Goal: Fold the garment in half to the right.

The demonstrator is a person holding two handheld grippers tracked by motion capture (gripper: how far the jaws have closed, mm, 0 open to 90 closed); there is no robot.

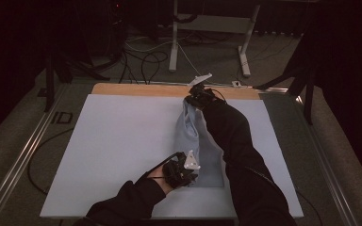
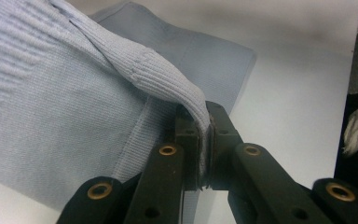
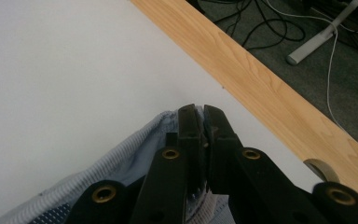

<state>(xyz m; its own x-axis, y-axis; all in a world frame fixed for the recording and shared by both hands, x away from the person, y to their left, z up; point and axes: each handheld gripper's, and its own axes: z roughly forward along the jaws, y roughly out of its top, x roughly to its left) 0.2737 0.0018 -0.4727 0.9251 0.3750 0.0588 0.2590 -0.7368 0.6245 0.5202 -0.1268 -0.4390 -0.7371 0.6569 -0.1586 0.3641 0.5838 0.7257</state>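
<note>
Both grippers are working a pale blue knit garment [image 1: 199, 141] that's lying as a long narrow bundle down the right-centre of the white worktop [image 1: 113, 141]; the left gripper [image 1: 188, 175] is sitting at the near end, jaws pressed together w/ a ribbed fold of the knit pinched tight between them, clear in the left gripper view [image 2: 206, 140]; the fold is rising off the flat layers underneath, so that corner looks lifted, not dragging; the right gripper [image 1: 197, 96] is reaching out to the far end, near the wooden strip [image 1: 136, 89] along the back edge of the worktop; in the right gripper view its jaws [image 3: 200, 135] are standing near-closed at the garment's ribbed edge [image 3: 135, 154], apparently nipping it, though the cloth betw. the tips is barely showing, so the bite looks thin; the step in hand, as I read it, is a fold w/ both ends held, garment stretched lengthwise; next move prob. calls for both ends travelling together, same height & pace, keeping tension so the layers don't sag or bunch; the far grip is the risk, it could slip if pulled hard; floor cables [image 1: 146, 61] and a table leg [image 1: 174, 42] are sitting well beyond, no bother.
</note>
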